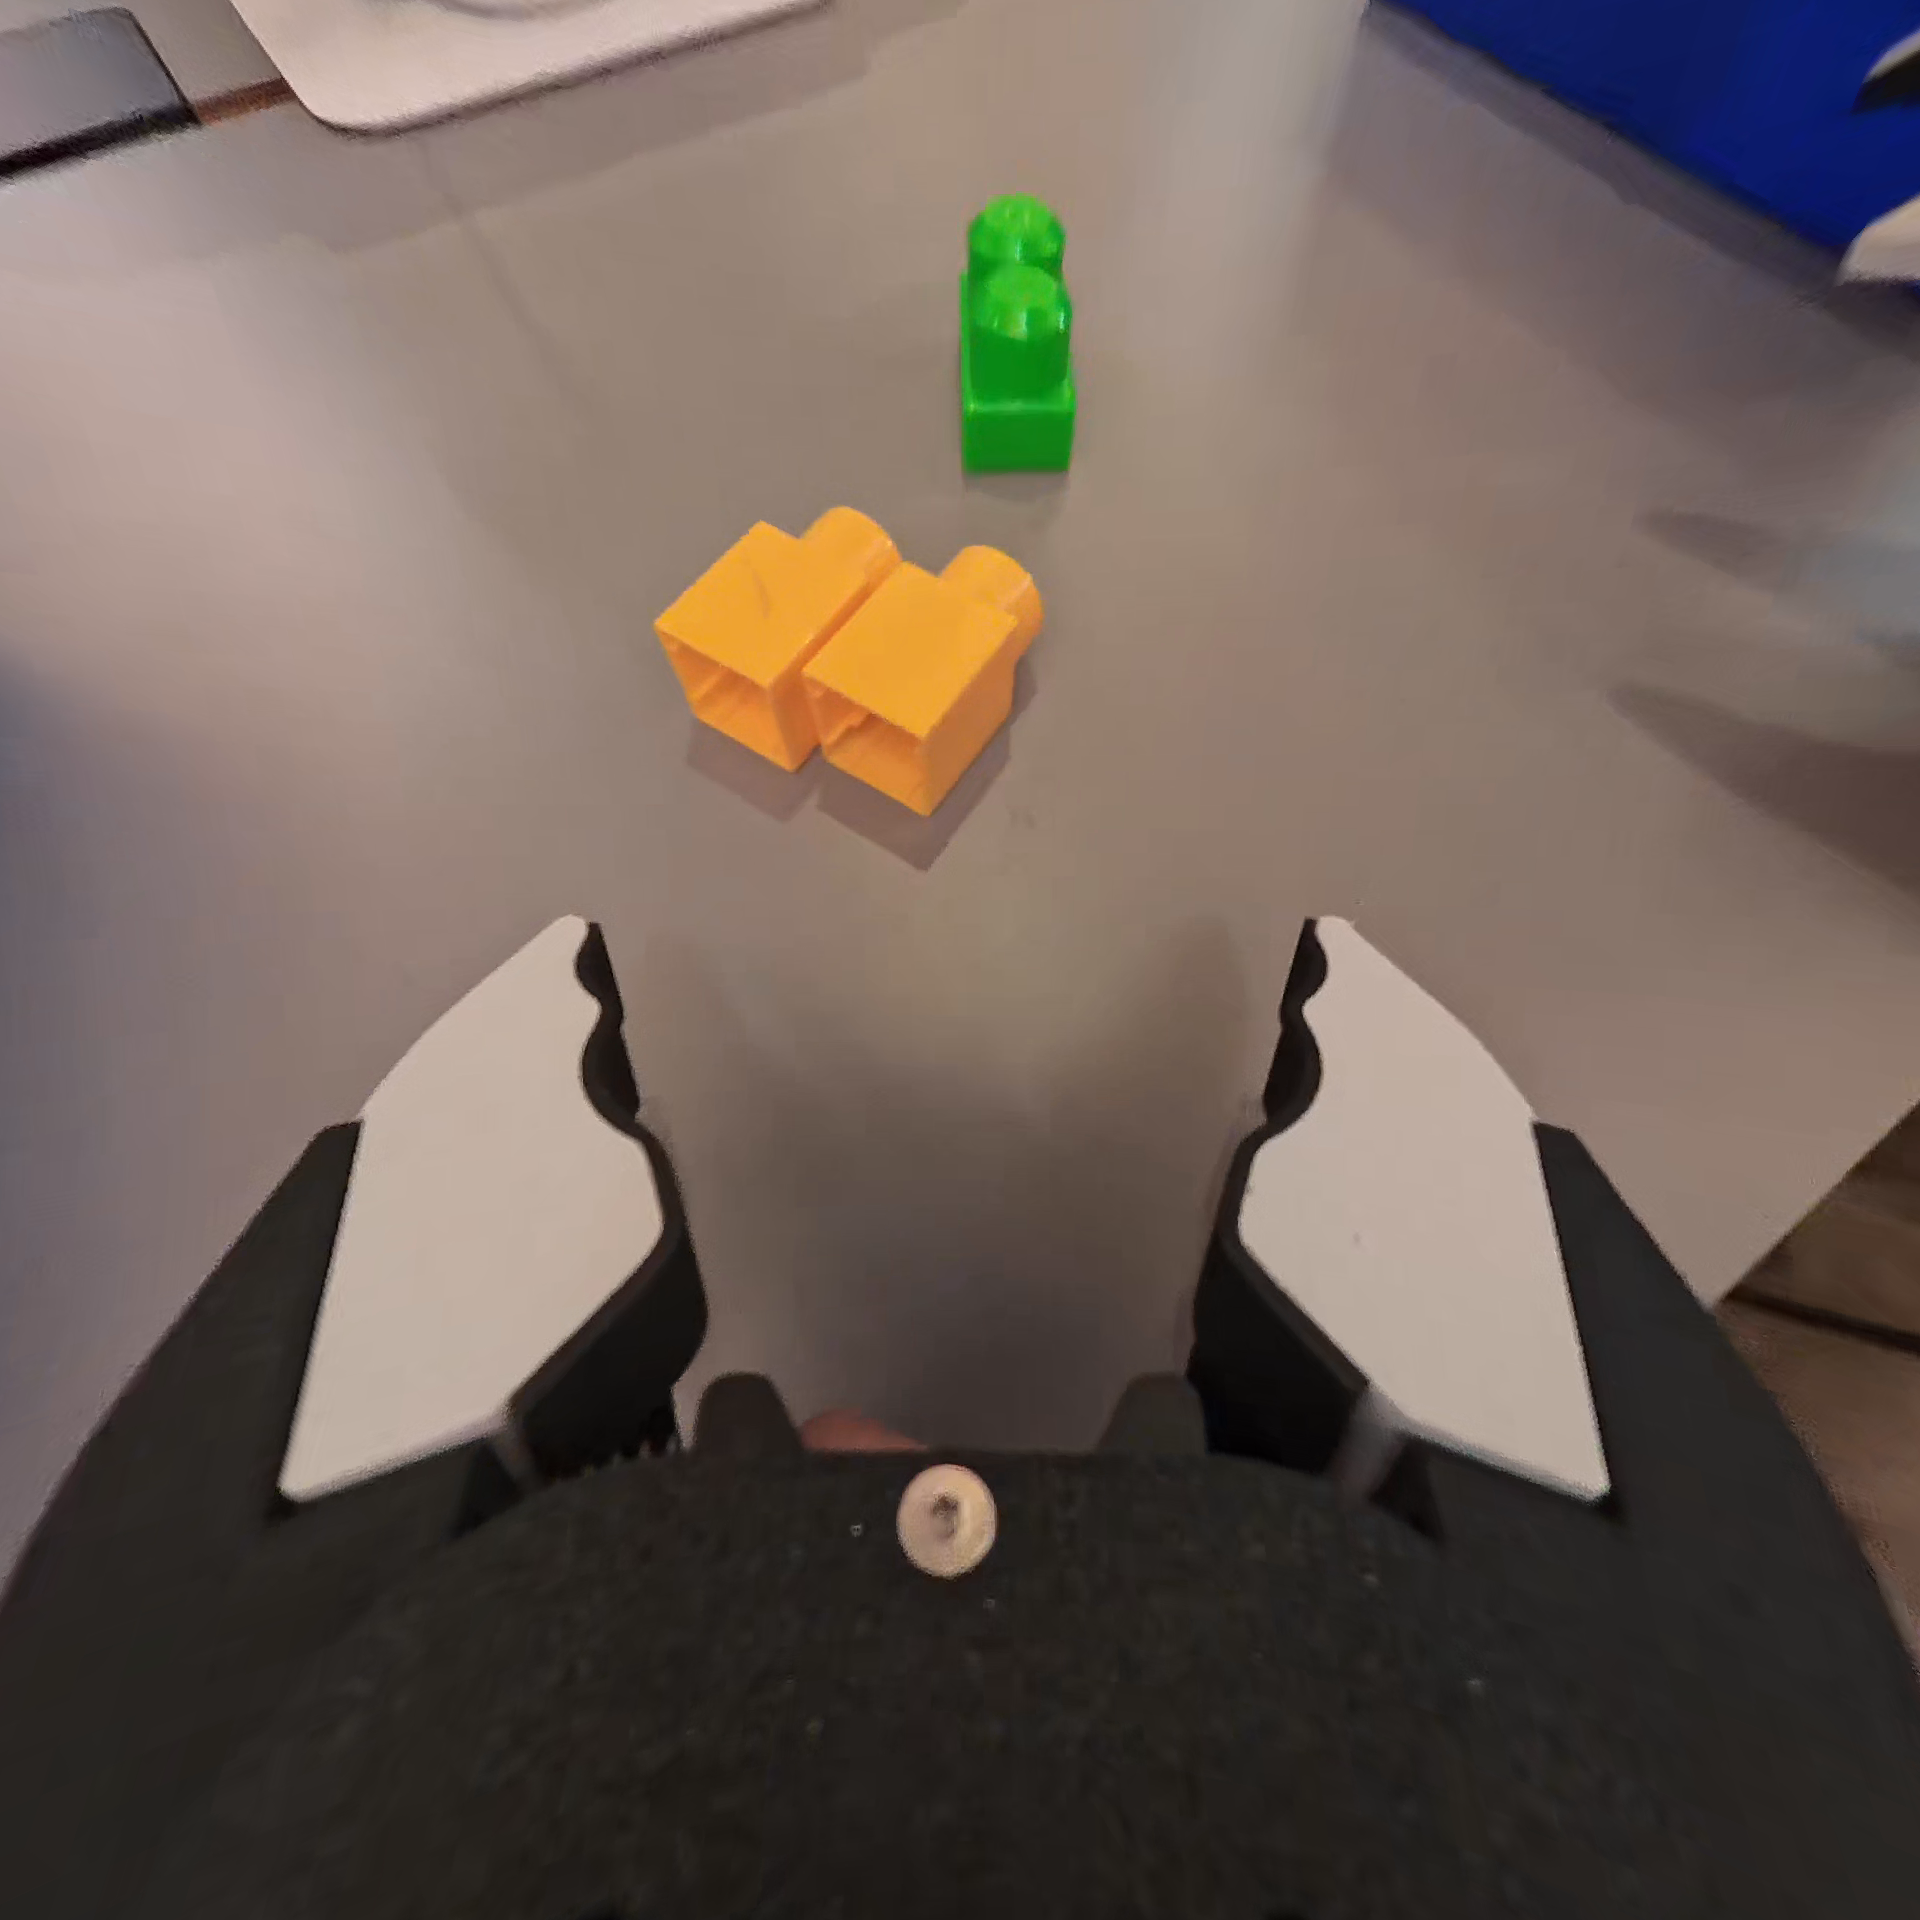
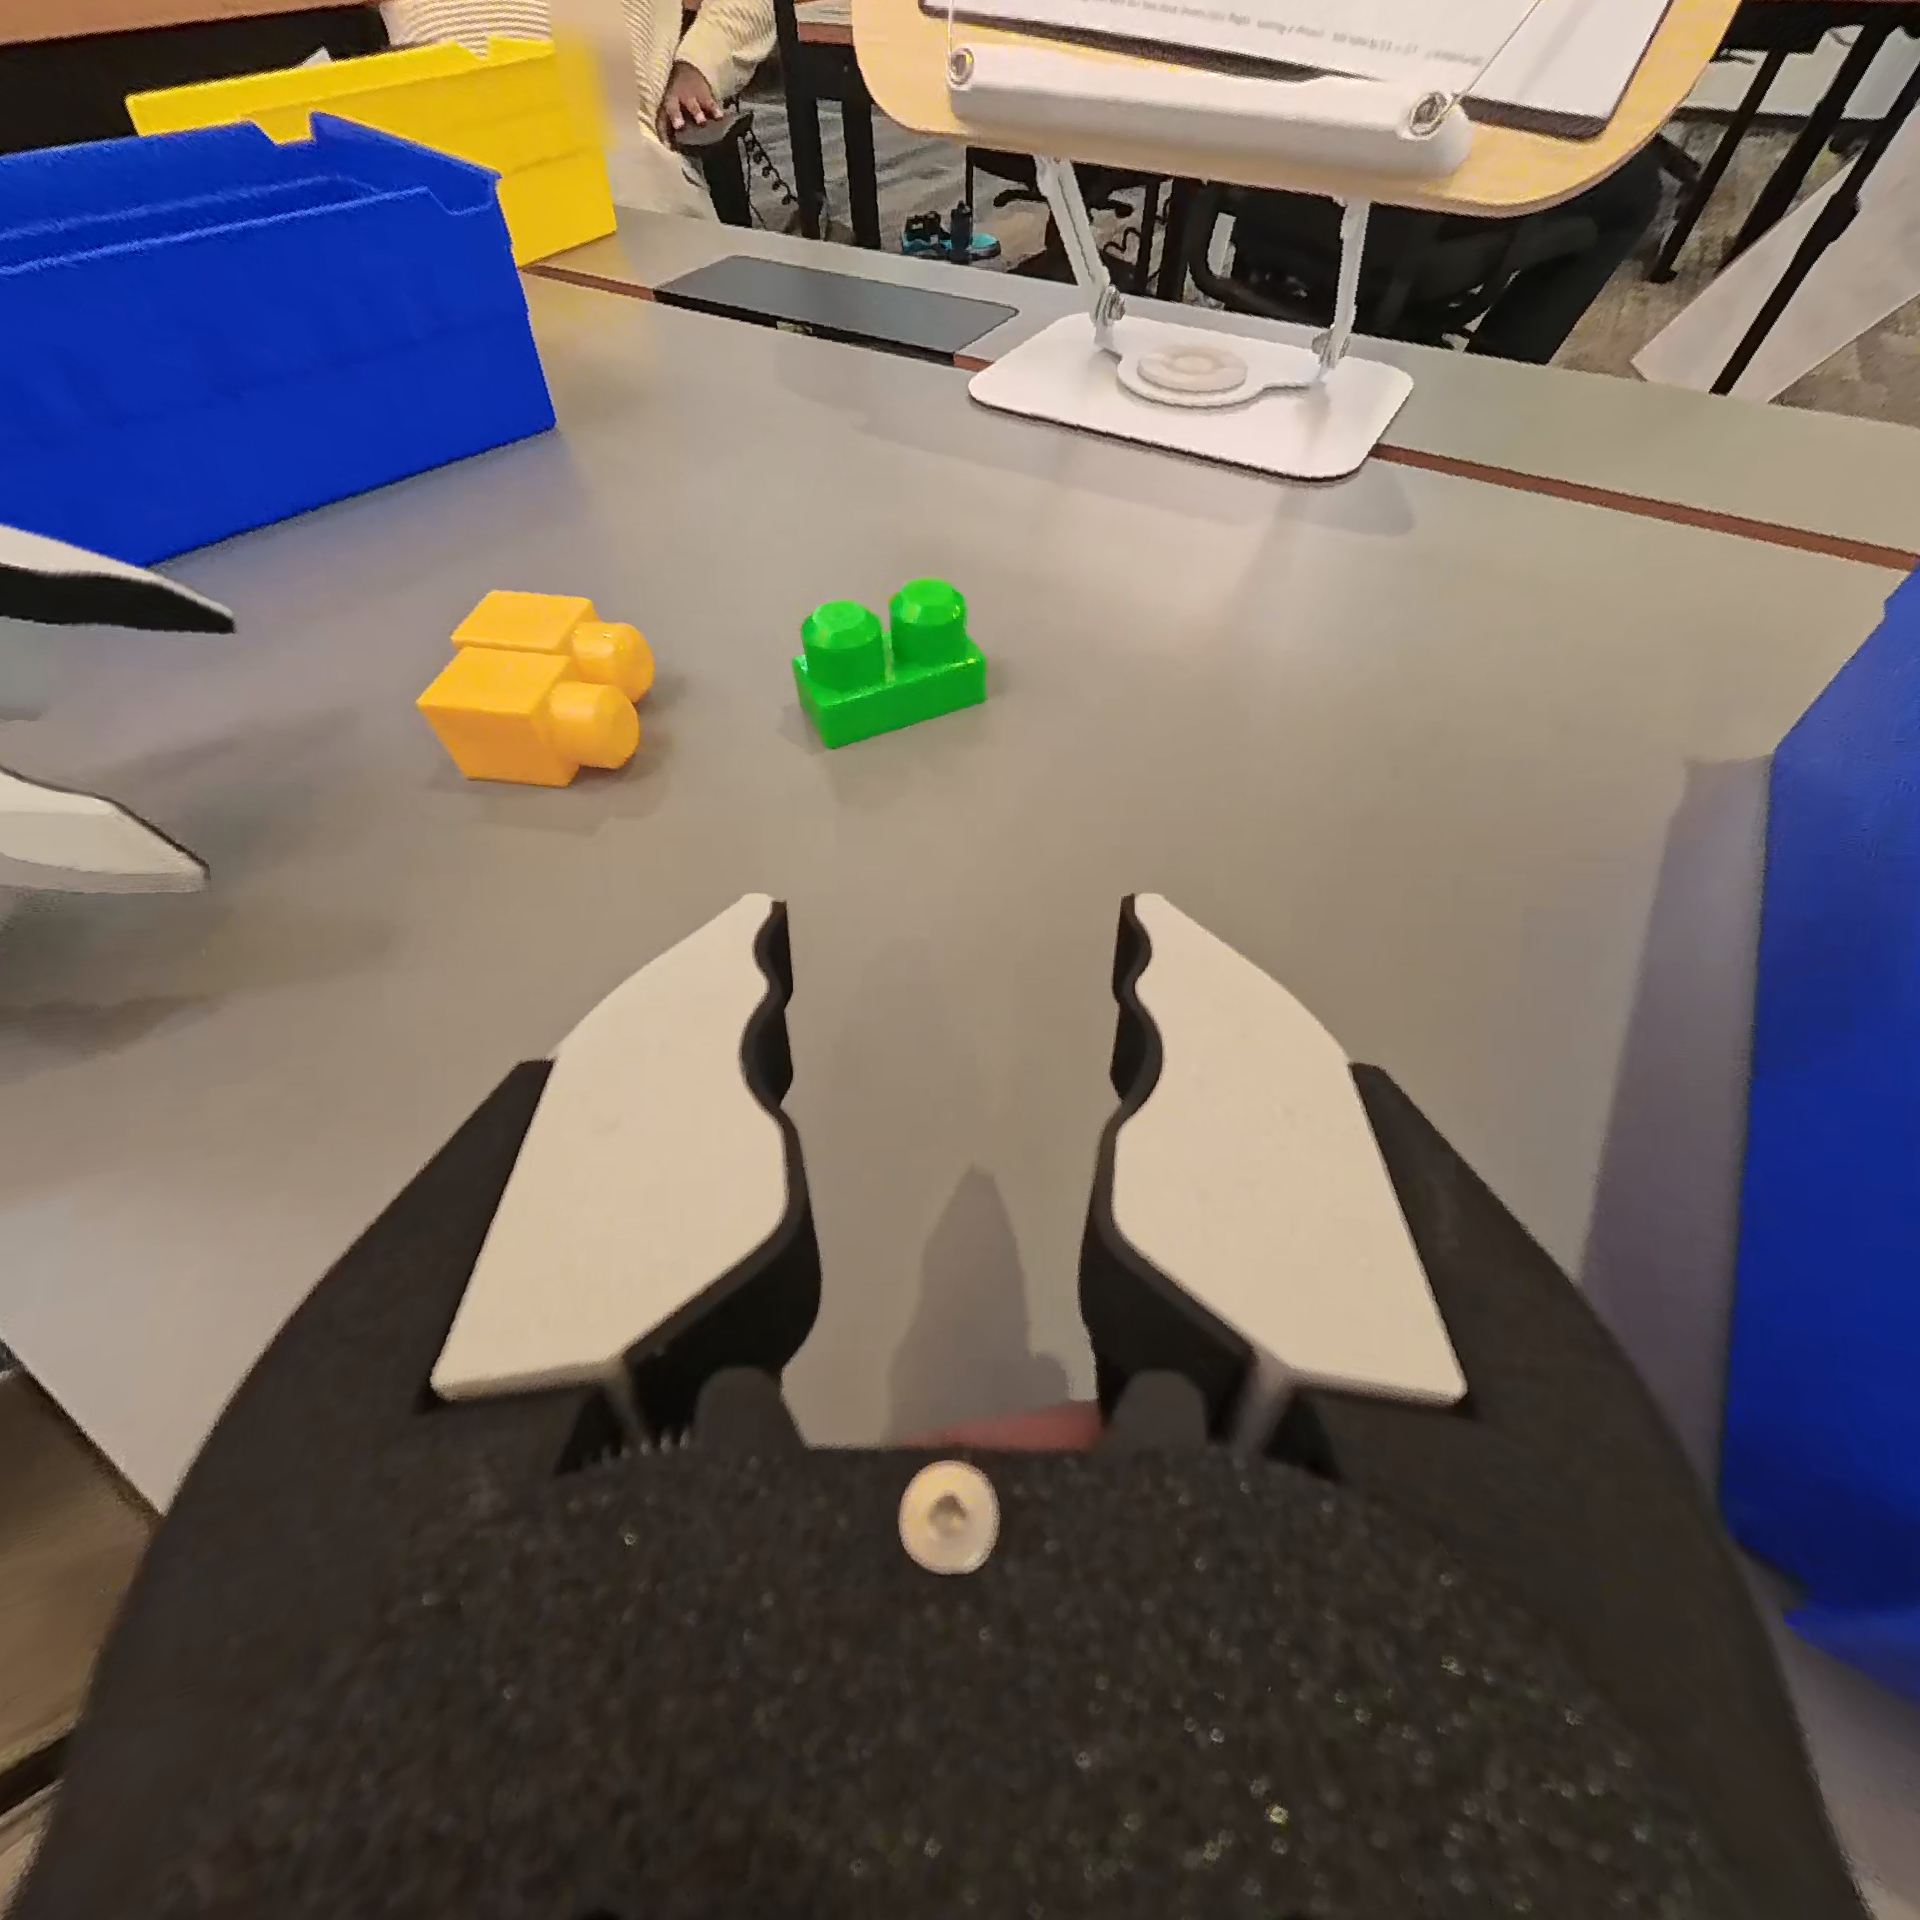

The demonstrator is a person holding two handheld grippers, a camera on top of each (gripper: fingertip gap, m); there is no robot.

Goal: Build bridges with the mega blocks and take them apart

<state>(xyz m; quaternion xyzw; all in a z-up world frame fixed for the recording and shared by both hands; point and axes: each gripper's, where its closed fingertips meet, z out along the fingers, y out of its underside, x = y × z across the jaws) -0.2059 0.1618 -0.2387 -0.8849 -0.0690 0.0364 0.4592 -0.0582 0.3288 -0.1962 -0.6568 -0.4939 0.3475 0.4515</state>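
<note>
Left wrist view: our left gripper [image 1: 945,925] hangs wide open and empty over the grey table [image 1: 364,623], two orange plastic single-stud blocks [image 1: 847,655] on their sides ahead, touching, green plastic two-stud block [image 1: 1016,343] upright beyond; right wrist view: right gripper [image 2: 951,904] likewise open, empty, blocks well ahead.

two orange blocks [image 1: 847,665] on their sides, touching | green block [image 1: 1016,358] upright, near
</note>
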